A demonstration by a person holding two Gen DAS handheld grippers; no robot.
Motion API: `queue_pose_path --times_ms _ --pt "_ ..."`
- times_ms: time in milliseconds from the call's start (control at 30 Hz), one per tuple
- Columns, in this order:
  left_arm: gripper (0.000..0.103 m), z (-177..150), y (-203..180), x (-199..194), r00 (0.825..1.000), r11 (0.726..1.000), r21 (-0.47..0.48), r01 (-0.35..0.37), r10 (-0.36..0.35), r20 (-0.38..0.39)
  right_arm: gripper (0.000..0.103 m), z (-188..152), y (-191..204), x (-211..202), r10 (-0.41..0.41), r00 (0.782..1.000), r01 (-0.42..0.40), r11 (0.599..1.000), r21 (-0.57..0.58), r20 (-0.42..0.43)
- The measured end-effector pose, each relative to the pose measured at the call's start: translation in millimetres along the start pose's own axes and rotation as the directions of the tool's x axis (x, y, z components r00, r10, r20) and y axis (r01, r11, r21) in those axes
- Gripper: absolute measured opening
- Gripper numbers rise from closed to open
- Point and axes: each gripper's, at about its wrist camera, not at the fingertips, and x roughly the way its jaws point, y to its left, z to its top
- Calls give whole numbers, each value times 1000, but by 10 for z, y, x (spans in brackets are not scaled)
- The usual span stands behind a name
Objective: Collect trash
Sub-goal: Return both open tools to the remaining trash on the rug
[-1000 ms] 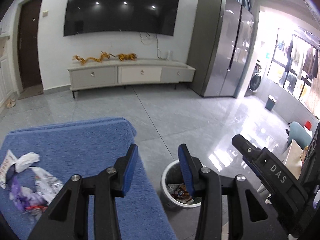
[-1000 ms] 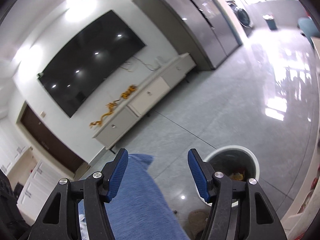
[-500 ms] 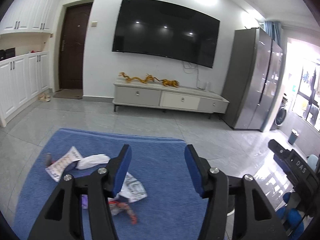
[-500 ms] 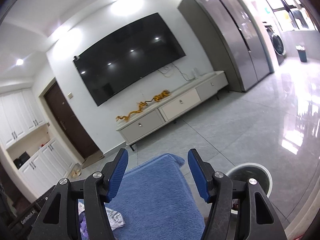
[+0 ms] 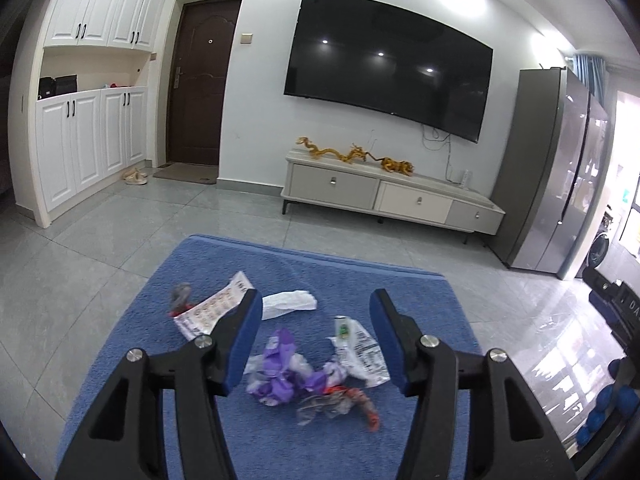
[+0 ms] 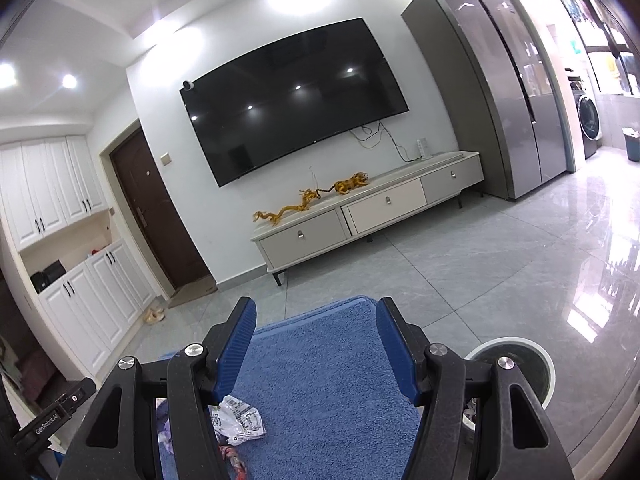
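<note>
Fuzzy cloth blue mat [image 5: 224, 272], crinkly plastic wrappers [image 5: 362, 346], glossy tiled floor [image 5: 100, 236]

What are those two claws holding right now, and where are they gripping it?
Nothing. Both the left claw and the right claw are open and empty; the wrappers lie loose on the blue mat.

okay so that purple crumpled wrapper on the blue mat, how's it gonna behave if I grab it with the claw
The purple wrapper looks like thin crinkled film, so it is probably very light and floppy, and would likely crush flat between the pads. It lies tangled against the red-orange scrap, which may drag along. Its glossy surface could slip, so pinch a thick fold.
</note>
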Motion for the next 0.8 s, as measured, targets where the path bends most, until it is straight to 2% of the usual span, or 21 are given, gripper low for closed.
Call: queue_pose_path --times_ms 233,467,700,800 --pt "54 -188 279 180 998 999 21 -40 41 -46 60 -120 74 210 -8 999 7 1000 -19 -42" --pt "54 -406 508 403 993 1000 -15 -27 25 -115 60 -247 182 361 -8 996 3 998 -57 -90" --pt "55 -547 638 499 990 1000 -20 -15 12 -139 60 -422 313 530 -1 989 -13 995 -98 -147" --pt "61 -601 691 525 990 1000 -17 -11 8 -143 60 -490 366 601 6 985 -25 994 -109 -172"
